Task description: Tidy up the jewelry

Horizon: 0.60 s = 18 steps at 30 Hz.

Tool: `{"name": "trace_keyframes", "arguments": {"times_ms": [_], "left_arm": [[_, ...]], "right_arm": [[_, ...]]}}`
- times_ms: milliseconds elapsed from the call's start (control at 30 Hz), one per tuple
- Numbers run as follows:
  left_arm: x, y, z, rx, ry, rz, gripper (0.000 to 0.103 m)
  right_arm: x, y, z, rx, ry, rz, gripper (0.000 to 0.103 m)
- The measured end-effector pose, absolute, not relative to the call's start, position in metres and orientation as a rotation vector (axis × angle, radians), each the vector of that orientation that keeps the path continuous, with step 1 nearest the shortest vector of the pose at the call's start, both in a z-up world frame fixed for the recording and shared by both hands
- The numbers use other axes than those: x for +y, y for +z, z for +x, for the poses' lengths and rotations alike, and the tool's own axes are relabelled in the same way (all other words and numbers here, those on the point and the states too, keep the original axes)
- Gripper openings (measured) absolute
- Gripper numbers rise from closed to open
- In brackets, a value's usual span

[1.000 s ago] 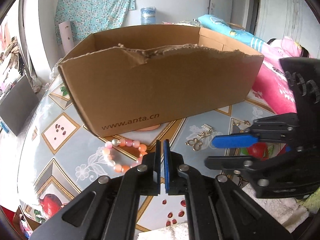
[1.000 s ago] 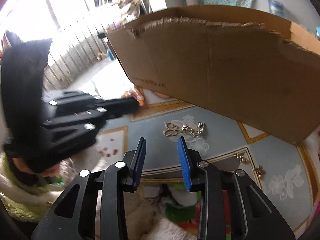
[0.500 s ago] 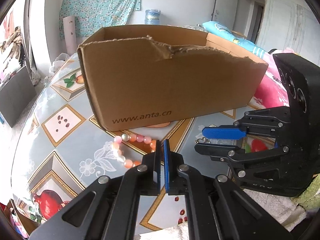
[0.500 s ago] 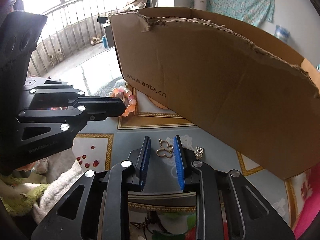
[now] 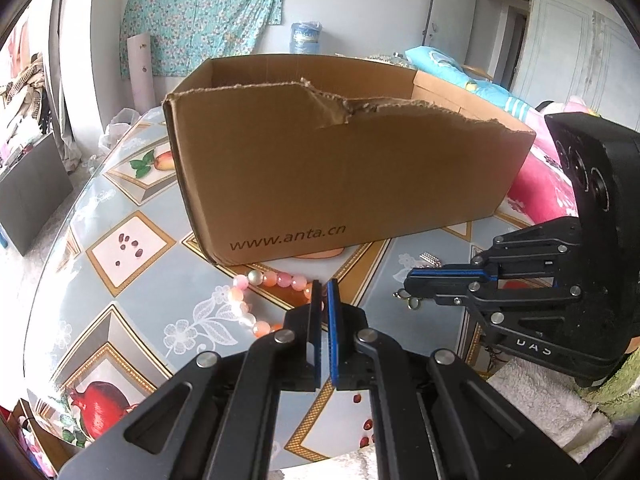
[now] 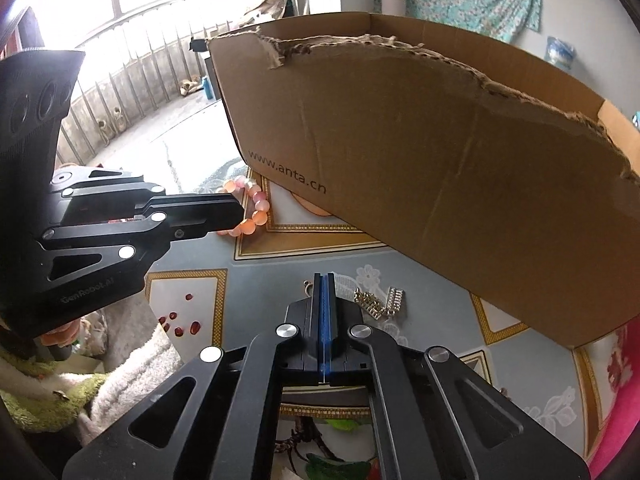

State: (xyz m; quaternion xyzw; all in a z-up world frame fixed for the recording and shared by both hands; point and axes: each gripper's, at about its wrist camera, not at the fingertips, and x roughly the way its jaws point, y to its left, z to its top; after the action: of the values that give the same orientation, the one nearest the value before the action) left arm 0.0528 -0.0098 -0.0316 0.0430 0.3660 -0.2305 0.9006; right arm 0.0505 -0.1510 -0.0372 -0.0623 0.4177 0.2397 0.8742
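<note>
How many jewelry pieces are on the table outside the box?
2: bead bracelet at the box corner; gold chain clamped between the right fingers. More may be hidden.

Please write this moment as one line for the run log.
left gripper: shut, empty, near bead bracelet | right gripper: jaws just closed on gold trinket | cardboard box: behind both

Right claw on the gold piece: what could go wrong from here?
1. The right claw, whose jaws have just been closing, seems to pinch only an edge of the gold piece; a loop sticks out beside the tip, so it may slip on lifting.
2. The chain and studded bar lie loose beside it; if attached, they may drag or catch on the cardboard box.
3. The left claw, shut and empty, hangs over the bead bracelet and could knock it.
</note>
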Motion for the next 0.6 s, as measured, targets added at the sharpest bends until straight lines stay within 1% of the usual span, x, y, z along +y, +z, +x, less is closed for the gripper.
{"name": "trace_keyframes", "arguments": {"times_ms": [300, 600], "left_arm": [[-0.013, -0.031, 0.047, 0.754, -0.479, 0.093, 0.002], [-0.029, -0.038, 0.034, 0.761, -0.526, 0.138, 0.002]], "right_arm": [[-0.156, -0.034, 0.04, 0.889, 0.497, -0.098, 0.0], [-0.151, -0.04, 0.046, 0.917, 0.502, -0.099, 0.002]]}}
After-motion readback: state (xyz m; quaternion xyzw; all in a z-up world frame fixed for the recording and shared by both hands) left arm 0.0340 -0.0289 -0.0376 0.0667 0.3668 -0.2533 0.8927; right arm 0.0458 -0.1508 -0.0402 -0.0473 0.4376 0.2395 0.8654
